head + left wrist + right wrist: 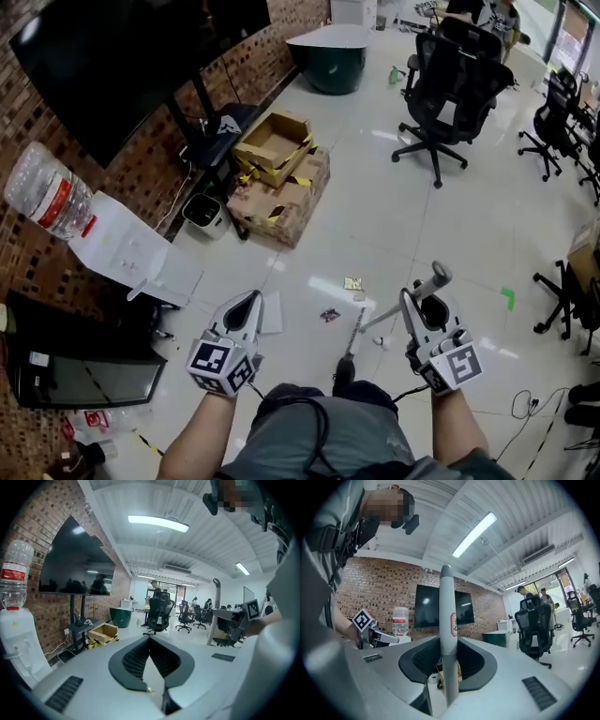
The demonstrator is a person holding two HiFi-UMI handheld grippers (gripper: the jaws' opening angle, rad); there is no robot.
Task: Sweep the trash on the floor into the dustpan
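My right gripper (413, 302) is shut on a grey pole (427, 284), a long handle slanting down-left towards the floor. In the right gripper view the pole (447, 634) stands upright between the jaws and carries a red label. My left gripper (249, 304) hangs over the floor at the left, shut with nothing between its jaws (149, 640). Small trash lies on the white tiles ahead: a yellowish wrapper (352, 283), a dark wrapper (329, 315) and a white scrap (382, 342). A thin stick with a dark foot (343, 373) stands by my knees; I cannot tell whether it is the dustpan.
Flattened and open cardboard boxes (279, 178) lie by the brick wall. A water dispenser with a bottle (56, 202) stands at the left, under a TV on a stand (208, 127). A white sheet (271, 315) lies near the left gripper. Black office chairs (448, 89) stand further off.
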